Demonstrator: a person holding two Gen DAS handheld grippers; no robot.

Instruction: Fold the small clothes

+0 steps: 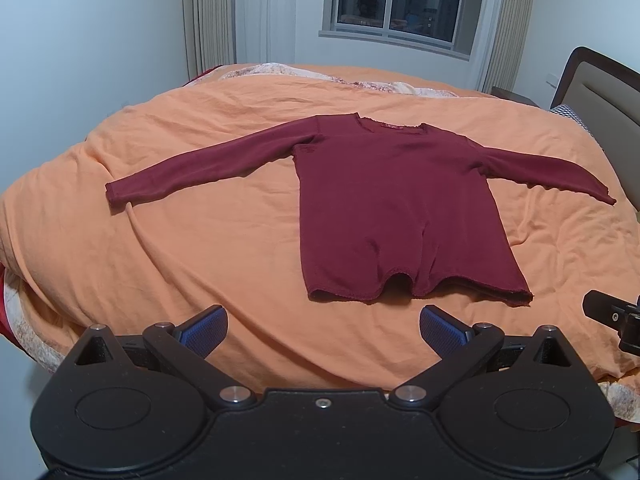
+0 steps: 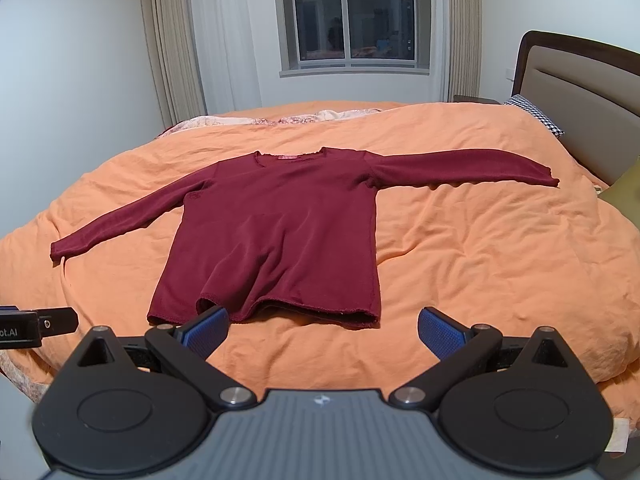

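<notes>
An orange duvet (image 1: pixel 200 240) covers a wide bed, with a window (image 2: pixel 352 24) behind it. A dark red long-sleeved top (image 1: pixel 392 208) lies flat at the duvet's middle, both sleeves spread outward, collar toward the window, hem nearest the cameras. The left gripper (image 1: pixel 323 330) hovers just before the hem, its 2 blue-padded jaws wide apart, holding nothing. The right gripper (image 2: pixel 323 332) likewise gapes empty near the hem's right end.
</notes>
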